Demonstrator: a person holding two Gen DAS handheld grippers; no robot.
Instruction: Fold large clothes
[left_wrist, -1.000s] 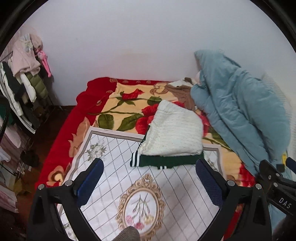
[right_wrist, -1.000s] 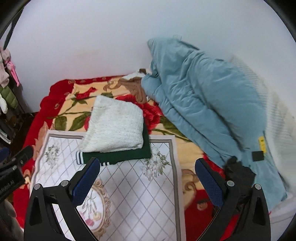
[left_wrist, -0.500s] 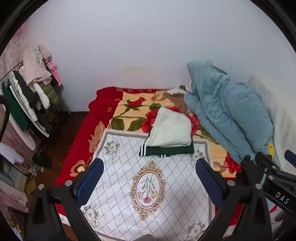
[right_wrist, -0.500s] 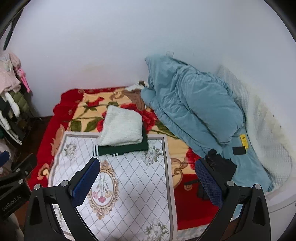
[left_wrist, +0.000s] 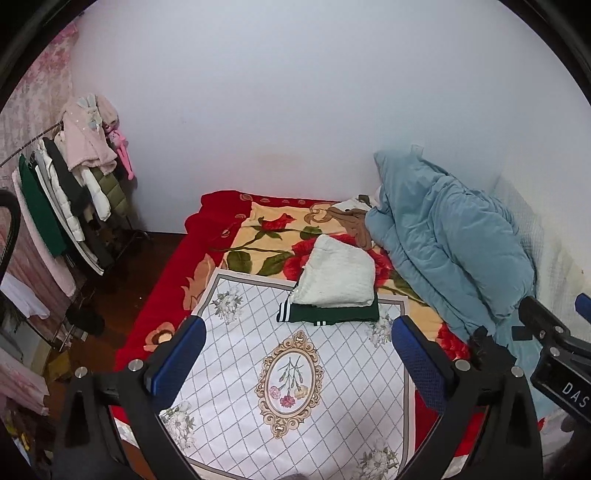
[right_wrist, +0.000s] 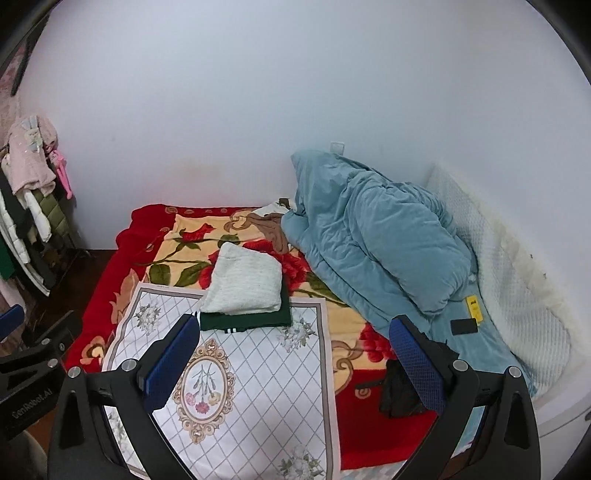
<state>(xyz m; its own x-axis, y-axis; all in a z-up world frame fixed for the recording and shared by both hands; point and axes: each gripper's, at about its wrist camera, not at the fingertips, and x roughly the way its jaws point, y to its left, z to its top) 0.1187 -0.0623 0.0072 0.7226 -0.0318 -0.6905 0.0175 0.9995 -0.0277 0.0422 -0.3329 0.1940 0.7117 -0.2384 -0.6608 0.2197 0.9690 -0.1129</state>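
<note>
A folded white knit sweater (left_wrist: 338, 277) lies on a folded dark green garment with white stripes (left_wrist: 328, 316), at the far edge of a white floral cloth (left_wrist: 295, 369) spread on the bed. The stack also shows in the right wrist view (right_wrist: 245, 284), with the green garment (right_wrist: 251, 319) under it. My left gripper (left_wrist: 295, 354) is open and empty, held well above the cloth. My right gripper (right_wrist: 291, 354) is open and empty too, high over the bed.
A red rose blanket (left_wrist: 258, 236) covers the bed. A heaped blue duvet (right_wrist: 369, 240) fills the right side by the wall. A black garment (right_wrist: 397, 391) lies near the bed's front edge. A clothes rack (left_wrist: 66, 199) stands at the left.
Both grippers have pulled back and up from the folded stack, so the bed and room show smaller and wider. The stack has not moved.
</note>
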